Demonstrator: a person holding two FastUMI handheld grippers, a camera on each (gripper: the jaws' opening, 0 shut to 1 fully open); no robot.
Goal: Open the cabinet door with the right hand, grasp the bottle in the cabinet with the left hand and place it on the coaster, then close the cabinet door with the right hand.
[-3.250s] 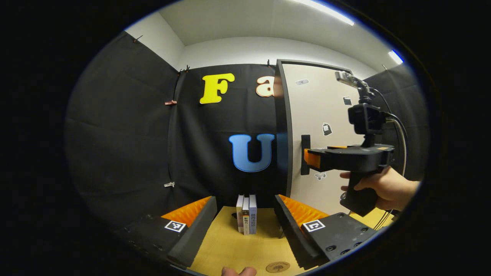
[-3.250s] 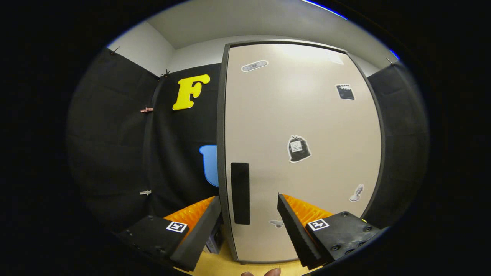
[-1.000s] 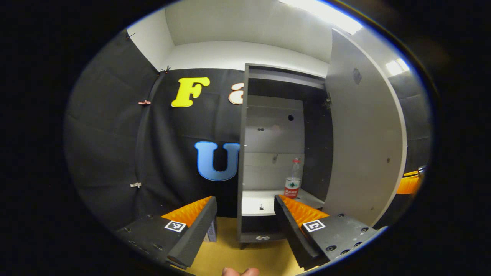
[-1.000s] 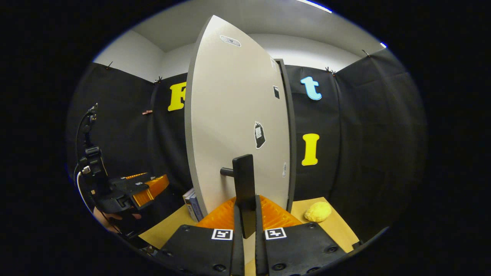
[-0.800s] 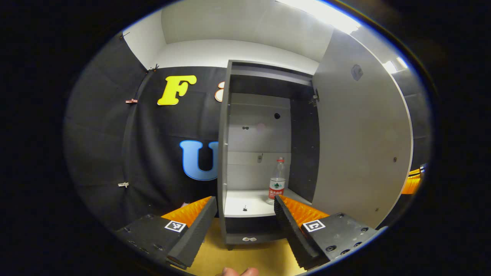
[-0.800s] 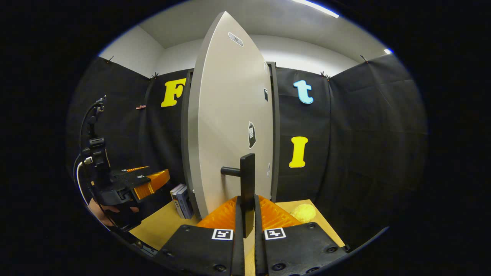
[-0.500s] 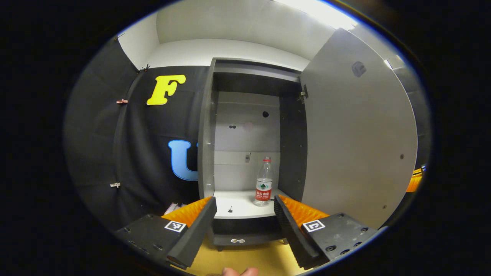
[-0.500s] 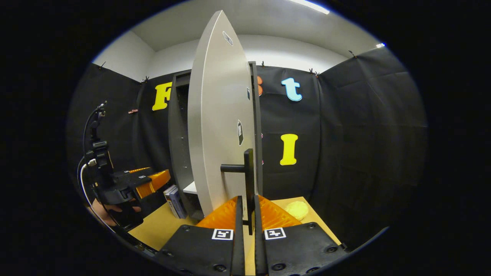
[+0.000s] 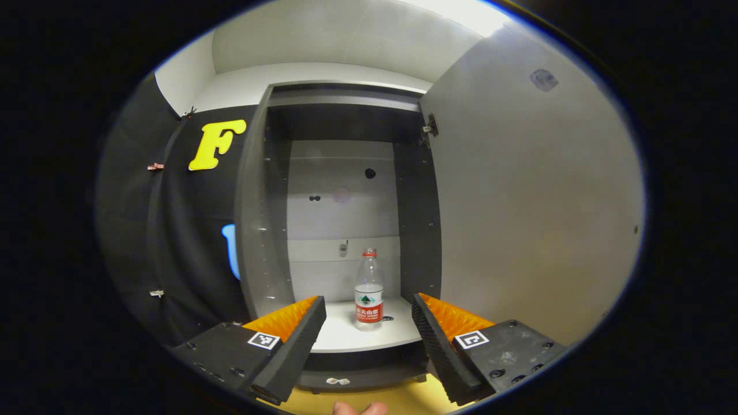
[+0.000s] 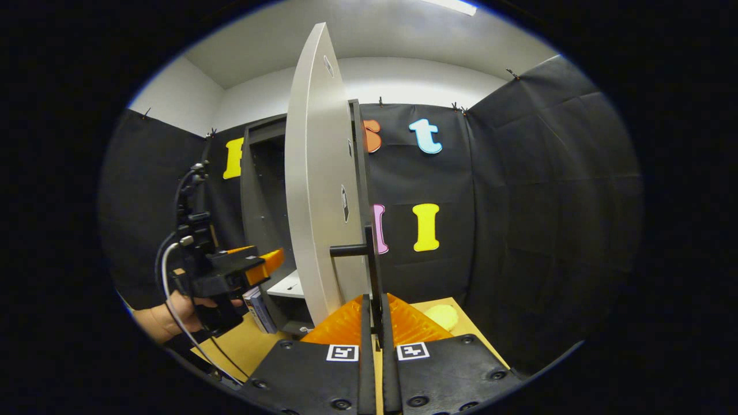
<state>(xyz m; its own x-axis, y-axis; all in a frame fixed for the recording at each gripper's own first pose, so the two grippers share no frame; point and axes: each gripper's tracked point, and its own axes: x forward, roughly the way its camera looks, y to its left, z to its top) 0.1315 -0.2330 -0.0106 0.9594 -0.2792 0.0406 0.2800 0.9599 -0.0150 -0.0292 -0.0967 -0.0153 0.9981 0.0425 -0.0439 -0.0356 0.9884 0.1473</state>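
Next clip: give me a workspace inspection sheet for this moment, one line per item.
Surface: tan tabletop under the cabinet.
Job's things: cabinet door swung wide open; water bottle upright on the white shelf; coaster nothing seen.
Clutter: books standing beside the cabinet; yellow lumpy object on the table.
Grippers: left hand-held gripper open, fingers either side of the bottle but short of it; right hand-held gripper shut on the door handle.
Cables: cable hanging from the left hand-held gripper.
Surroundings: black cloth booth walls, white ceiling.
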